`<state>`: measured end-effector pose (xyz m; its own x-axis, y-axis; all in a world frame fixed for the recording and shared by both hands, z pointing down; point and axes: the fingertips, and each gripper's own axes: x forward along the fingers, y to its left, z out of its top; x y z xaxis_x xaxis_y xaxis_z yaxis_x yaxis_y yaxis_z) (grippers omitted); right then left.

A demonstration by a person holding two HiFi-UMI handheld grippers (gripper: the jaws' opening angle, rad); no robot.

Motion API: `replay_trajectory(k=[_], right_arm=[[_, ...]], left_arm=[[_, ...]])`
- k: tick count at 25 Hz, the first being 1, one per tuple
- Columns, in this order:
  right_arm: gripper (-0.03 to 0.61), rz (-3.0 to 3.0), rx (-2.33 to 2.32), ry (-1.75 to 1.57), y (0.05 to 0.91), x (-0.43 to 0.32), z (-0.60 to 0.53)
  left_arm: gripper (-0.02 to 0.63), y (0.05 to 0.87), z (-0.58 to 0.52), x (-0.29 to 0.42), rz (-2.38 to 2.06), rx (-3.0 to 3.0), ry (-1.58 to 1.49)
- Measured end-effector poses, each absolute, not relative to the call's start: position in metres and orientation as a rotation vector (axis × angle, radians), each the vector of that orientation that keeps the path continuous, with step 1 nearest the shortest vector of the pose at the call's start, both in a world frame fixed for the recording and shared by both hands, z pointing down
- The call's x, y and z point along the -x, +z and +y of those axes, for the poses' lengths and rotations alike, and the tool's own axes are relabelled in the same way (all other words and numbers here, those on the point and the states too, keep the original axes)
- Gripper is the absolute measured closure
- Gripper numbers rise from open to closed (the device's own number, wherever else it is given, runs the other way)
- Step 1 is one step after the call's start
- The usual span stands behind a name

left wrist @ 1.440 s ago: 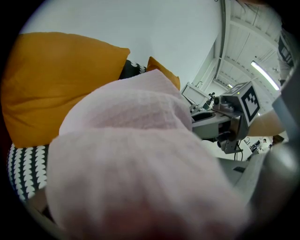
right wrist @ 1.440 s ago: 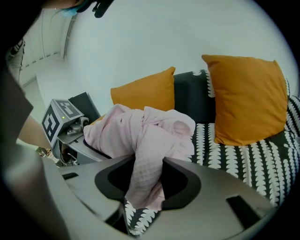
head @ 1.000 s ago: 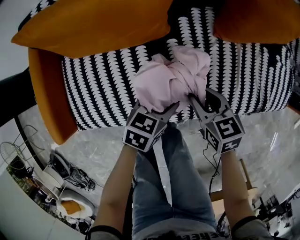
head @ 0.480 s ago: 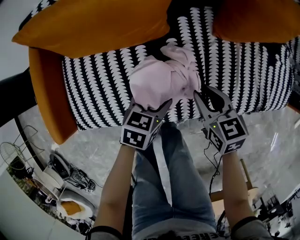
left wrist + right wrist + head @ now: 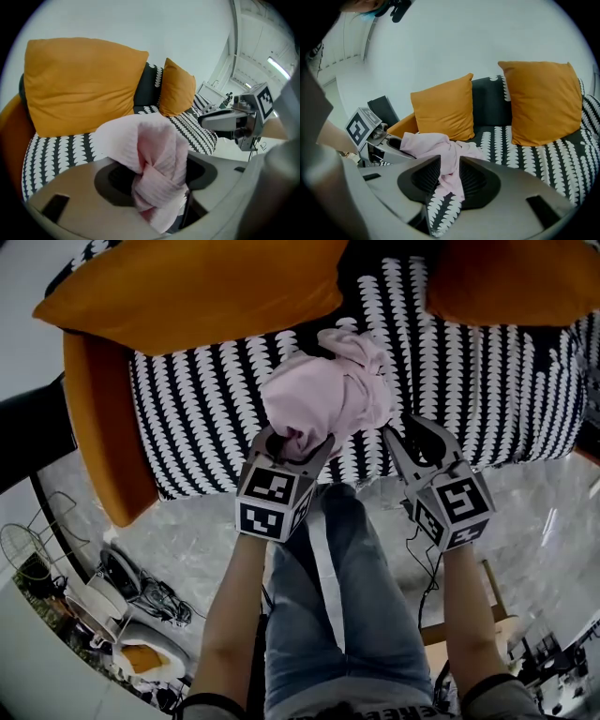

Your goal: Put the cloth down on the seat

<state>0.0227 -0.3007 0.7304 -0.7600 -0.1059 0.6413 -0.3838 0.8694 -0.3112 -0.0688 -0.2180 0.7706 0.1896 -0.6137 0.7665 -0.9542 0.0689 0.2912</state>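
A crumpled pink cloth rests on the black-and-white patterned seat near its front edge. My left gripper is shut on the cloth's near end, which shows bunched and twisted between the jaws as the cloth in the left gripper view. My right gripper stands just right of the cloth, a little apart from it. Its jaws are closing and press on nothing. In the right gripper view the cloth lies ahead of the jaws, with the left gripper at its far side.
Two orange cushions lean at the back of the seat. An orange armrest bounds it on the left. Below the seat's front edge are my legs and a marble floor, with wire baskets and clutter at lower left.
The right gripper has come off the cloth and its jaws have narrowed. The cloth has settled a bit farther onto the seat, and the left gripper has shifted slightly left, still holding it.
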Motion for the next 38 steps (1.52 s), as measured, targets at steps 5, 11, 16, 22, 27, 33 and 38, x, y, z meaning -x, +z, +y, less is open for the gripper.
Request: replay_trajectory(k=[5,11,16,22,27,33,38], right_arm=[[0.460,-2.414,-0.352,0.558,0.717,-0.019,-0.294],[0.460,-2.420,-0.338,0.543,0.708,-0.007,-0.278],[0.460,-2.429,-0.333,0.533,0.695,0.008,-0.260],[0.460,-2.463,-0.344,0.527,0.675,0.010,-0.236],[0.500,-2.498,-0.368,0.522,0.650,0.013,-0.227],[0.551,-2.528,-0.420,0.501,0.616,0.013,-0.221],[0.575,-2.555,-0.469,0.489,0.583,0.010,-0.213]], left_arm=[[0.310,0.750,-0.211,0.082,-1.565,-1.617,0.448],[0.310,0.741,-0.193,0.091,-1.576,-1.617,0.437],[0.424,0.720,-0.179,0.105,-1.619,-1.655,0.433],[0.472,0.691,-0.172,0.106,-1.642,-1.732,0.445],[0.506,0.667,-0.172,0.104,-1.629,-1.784,0.421],[0.520,0.633,-0.173,0.089,-1.592,-1.877,0.430],[0.536,0.601,-0.168,0.075,-1.564,-1.948,0.440]])
